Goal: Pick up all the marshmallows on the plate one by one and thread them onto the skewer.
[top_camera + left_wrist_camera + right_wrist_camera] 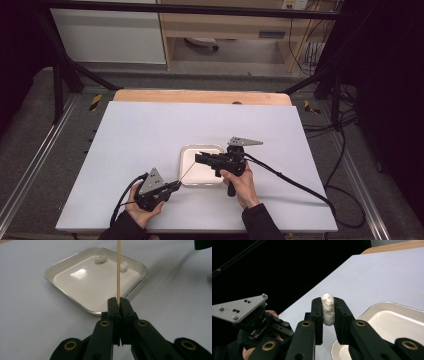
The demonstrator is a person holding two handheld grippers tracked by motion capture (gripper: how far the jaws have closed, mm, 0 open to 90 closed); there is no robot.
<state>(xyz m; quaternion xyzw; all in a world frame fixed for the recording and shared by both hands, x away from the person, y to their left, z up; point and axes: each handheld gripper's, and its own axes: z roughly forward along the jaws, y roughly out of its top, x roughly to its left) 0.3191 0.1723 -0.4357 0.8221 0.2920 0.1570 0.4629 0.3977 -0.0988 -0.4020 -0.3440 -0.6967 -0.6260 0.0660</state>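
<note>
My left gripper (119, 302) is shut on a thin wooden skewer (118, 270) that points up over a white square tray (62, 266). Two small white lumps (100, 259) lie at the tray's far side. In the high view the left gripper (176, 184) sits at the tray's near left corner, and the skewer (187, 173) slants toward the right gripper (197, 157). My right gripper (328, 305) is shut on a white marshmallow (328, 309), squeezed flat between the pads, above the tray's (202, 183) left part.
The white table (150, 130) has open room all around the tray. A wooden edge (200, 96) runs along its far side. Black frame bars and cables (300, 185) stand around the table. The left hand and its grey plate (237, 308) appear in the right gripper view.
</note>
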